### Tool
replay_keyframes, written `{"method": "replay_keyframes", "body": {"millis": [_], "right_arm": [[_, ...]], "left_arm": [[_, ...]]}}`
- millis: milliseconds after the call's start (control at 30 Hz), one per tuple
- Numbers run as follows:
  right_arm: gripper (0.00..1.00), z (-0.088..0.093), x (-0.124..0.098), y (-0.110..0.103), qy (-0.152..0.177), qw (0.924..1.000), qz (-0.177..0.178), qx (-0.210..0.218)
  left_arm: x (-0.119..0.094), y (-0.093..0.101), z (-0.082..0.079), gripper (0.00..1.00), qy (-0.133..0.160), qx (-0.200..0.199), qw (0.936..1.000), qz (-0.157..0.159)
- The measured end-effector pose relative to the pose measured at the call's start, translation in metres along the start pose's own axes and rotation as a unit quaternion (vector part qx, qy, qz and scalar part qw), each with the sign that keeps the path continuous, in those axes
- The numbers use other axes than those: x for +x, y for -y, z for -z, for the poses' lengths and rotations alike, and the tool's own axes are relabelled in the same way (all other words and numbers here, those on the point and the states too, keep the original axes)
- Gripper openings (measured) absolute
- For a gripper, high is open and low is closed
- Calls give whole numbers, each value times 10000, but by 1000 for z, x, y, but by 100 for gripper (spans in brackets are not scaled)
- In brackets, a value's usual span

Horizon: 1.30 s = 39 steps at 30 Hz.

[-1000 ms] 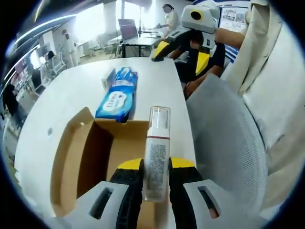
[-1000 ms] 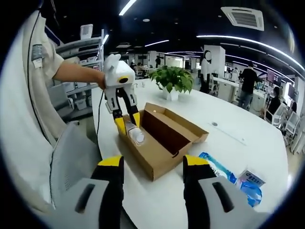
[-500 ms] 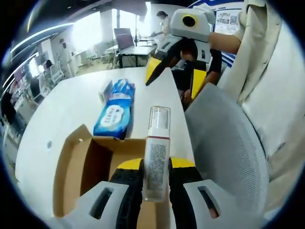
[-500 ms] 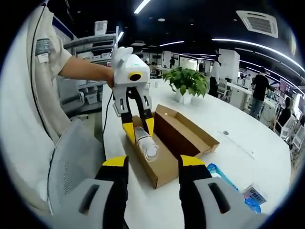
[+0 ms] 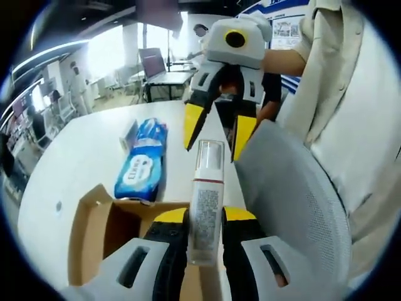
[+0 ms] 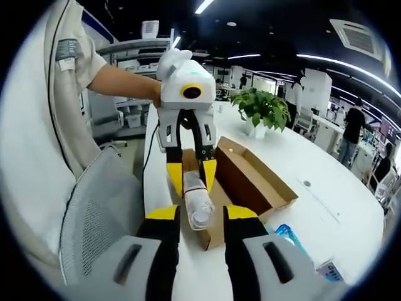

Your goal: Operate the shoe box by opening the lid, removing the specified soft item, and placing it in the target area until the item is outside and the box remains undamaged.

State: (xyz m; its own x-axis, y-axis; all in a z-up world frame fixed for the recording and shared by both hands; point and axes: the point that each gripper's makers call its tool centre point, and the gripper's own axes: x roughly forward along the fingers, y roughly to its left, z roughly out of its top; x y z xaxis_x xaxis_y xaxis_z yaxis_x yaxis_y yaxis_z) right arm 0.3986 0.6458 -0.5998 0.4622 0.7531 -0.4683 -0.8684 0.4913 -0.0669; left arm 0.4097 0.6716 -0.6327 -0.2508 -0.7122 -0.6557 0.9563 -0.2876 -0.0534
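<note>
My left hand-held gripper point(image 5: 205, 219) is clamped on a clear pump bottle point(image 5: 205, 200), held upright above the open shoe box point(image 5: 94, 235) on the white worktop point(image 5: 81, 157). My right hand-held gripper point(image 6: 202, 216) faces it with its jaws parted, straddling the bottle's cap end, not gripping. Blue wipes pack point(image 5: 141, 169) lies just beyond the box. Grey mesh chair point(image 5: 294, 200) beside the worktop.

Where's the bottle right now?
The bottle is clamped in the left gripper, lifted above the open box; its cap end sits between the right gripper's open jaws.
</note>
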Motion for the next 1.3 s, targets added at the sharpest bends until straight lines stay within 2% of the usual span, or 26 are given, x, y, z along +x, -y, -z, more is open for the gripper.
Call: {"method": "replay_keyframes", "body": {"millis": [300,400,733,800,933,1133,1300], "right_arm": [[17,1,2,-8,-89,9994,-245,-229],[17,2,5,-10,-123,9988,-221,-420],[15,5,7,-5,-293,9985,-124,-436],[15,3,7,-5,-274,9986,-120,-436],[15,3,9,-5,-319,9982,-131,-489],[14,6,11,-4,-383,9979,-147,-493],[14,7,12,0,-421,9978,-124,-488]], "left_arm": [[2,6,-2,18,126,155,9997,114],[3,4,1,18,105,206,9997,66],[5,-1,3,20,152,238,9995,-132],[5,-1,2,20,150,391,9990,-153],[6,-1,4,20,79,433,9989,-154],[6,-3,1,27,176,367,9989,-242],[4,-5,5,32,187,249,9990,-306]]}}
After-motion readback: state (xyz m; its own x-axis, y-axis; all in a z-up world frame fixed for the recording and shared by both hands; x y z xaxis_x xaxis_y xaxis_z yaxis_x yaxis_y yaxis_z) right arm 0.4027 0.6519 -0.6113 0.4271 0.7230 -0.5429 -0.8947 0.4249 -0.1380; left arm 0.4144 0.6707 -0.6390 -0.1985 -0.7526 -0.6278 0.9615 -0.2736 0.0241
